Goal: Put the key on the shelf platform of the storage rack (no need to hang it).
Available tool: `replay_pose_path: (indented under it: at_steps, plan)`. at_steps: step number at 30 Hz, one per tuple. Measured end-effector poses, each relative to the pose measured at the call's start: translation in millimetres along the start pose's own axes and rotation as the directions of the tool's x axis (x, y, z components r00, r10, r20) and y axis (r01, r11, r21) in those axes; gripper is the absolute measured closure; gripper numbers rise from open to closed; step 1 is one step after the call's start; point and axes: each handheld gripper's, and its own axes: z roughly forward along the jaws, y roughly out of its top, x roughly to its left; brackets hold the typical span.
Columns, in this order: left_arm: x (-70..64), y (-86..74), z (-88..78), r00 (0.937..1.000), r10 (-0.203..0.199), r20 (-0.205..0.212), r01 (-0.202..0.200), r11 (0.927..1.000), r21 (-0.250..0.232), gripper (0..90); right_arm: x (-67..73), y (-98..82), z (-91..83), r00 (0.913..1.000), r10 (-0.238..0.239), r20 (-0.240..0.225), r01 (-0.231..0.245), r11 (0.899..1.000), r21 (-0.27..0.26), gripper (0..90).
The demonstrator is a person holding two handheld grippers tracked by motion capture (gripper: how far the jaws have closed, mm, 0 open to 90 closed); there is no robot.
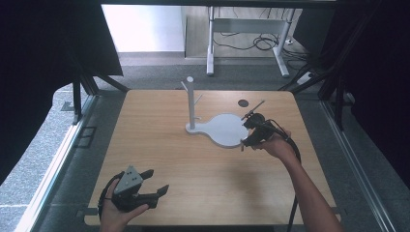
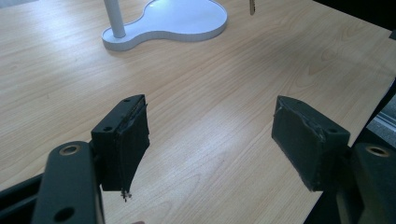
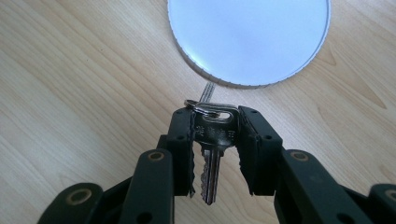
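**Clerk:** Nearest item: left gripper (image 1: 153, 188), held low at the near edge of the table (image 1: 203, 193). Jaws wide apart, nothing between them but bare wood in the left gripper view. Status: idle.

**Checker:** Next item out?

**Clerk:** Right gripper (image 3: 215, 140), over the right half of the table, just at the rim of the white stand (image 1: 226, 129). Jaws clamped on a silver key (image 3: 214, 133), gripped by its head, blade hanging back toward the camera. A split ring (image 3: 205, 108) runs through the head, and something thin and pale hangs from it; what it is, I cannot tell.

**Checker:** And the stand?

**Clerk:** One flat white base, round pad on the right narrowing to a foot on the left. One upright post (image 1: 191, 104) on that foot, with short pegs (image 1: 198, 100) angling off it. Pegs look bare.

**Checker:** Progress, then?

**Clerk:** Judged from the layout: pick-up done, key off the table and carried to the pad's edge. Left to do, as I read it: either lay the key on the pad, or take it across to the post and hook the ring over a peg, then let go. Farthest item: one small dark disc (image 1: 242, 102) on the table behind the stand, untouched.
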Motion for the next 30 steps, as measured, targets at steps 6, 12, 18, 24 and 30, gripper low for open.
replay_pose_path:
  at_steps: [6, 12, 18, 24, 30]
  plan:
    - [-0.4, 0.0, 0.7, 1.0, 0.001, -0.001, -0.001, 1.0, 0.003, 27.7, -4.0, 7.3, 0.5, 0.9999, 0.012, 0.003, -0.012, 1.0, -0.005, 67.9]
    - [-0.4, -0.4, 1.8, 1.0, -0.001, 0.0, 0.001, 1.0, 0.004, 27.6, -6.4, 13.5, 0.9, 0.9998, 0.02, -0.003, -0.02, 1.0, -0.013, 67.9]
    - [-1.1, -0.4, 3.1, 1.0, 0.003, 0.004, -0.003, 1.0, 0.007, 27.7, -6.5, 19.7, 2.1, 0.9998, 0.022, 0.0, -0.022, 1.0, -0.014, 67.9]
    - [-0.3, -0.8, 2.9, 1.0, 0.001, 0.002, -0.001, 1.0, 0.006, 27.6, -6.1, 26.4, 6.7, 0.9998, 0.02, -0.009, -0.02, 1.0, -0.013, 67.9]
    - [-0.7, -0.8, 3.6, 1.0, 0.003, 0.005, -0.003, 1.0, 0.01, 27.7, -7.7, 36.0, 14.6, 0.9996, 0.028, -0.008, -0.028, 1.0, -0.003, 67.9]
